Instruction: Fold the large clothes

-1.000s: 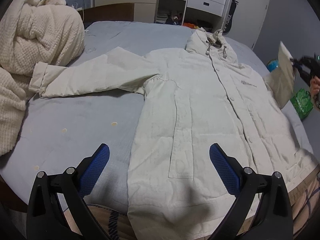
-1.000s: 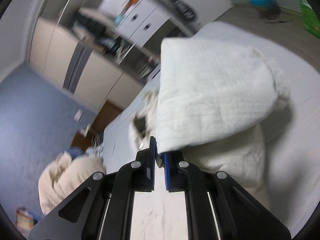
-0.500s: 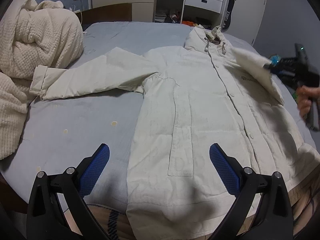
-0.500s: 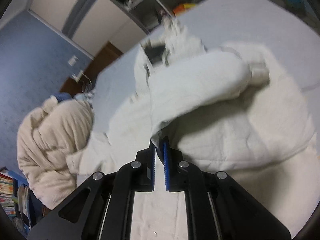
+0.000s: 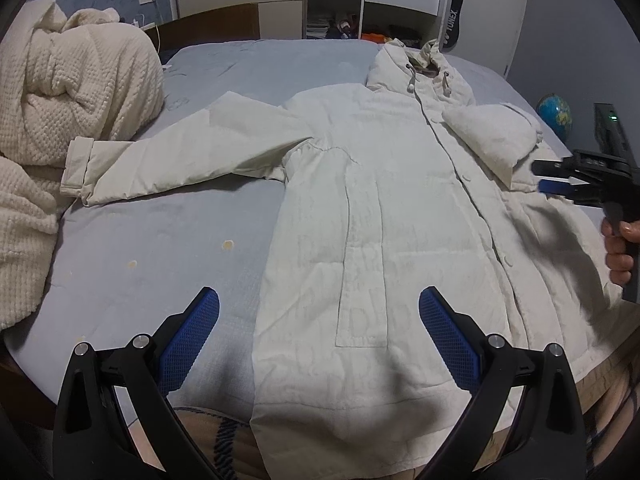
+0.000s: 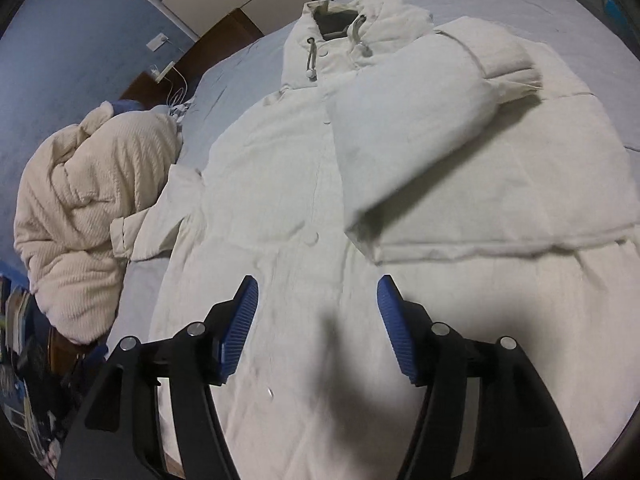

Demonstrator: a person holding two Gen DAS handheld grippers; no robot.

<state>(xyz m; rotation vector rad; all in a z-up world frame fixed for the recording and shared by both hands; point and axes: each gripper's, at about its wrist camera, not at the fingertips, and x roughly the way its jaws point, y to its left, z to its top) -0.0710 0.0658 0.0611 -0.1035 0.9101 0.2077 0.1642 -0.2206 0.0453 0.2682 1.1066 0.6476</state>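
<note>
The right hand-held gripper (image 6: 318, 320) hangs over the front of the coat with its blue pads spread apart and nothing between them; in the left wrist view it shows at the right edge (image 5: 554, 178), gripped by a hand (image 5: 620, 248). The left hand-held gripper (image 5: 319, 328) hovers above the lower hem, its jaws wide and empty too.

The coat (image 5: 380, 208) lies face up on the bed (image 5: 168, 240), buttoned, hood (image 5: 420, 68) toward the headboard. Its right sleeve (image 6: 420, 120) lies folded across the chest, cuff (image 6: 508, 64) near the collar. The left sleeve (image 5: 192, 160) stretches flat toward the heaped cream blanket (image 5: 72, 112), its cuff (image 5: 76, 164) just beside that heap.

The coat looks padded and quilted: soft, bulky, probably springy enough that folds will lift again unless pressed. The shell seems matte, so slipping looks unlikely. Good holds appear to be the doubled cuff of the outstretched sleeve, the side seam, or the hem corners, where layers are thick enough for the pads to bite.

The hem (image 5: 360, 420) reaches the near edge of the bed, and a pull that way could let it slide off. The bare sheet left of the body gives room to sweep the sleeve inward; the blanket crowds the far left. A wardrobe (image 5: 372, 0) and a globe (image 5: 554, 114) stand well apart beyond the bed.
</note>
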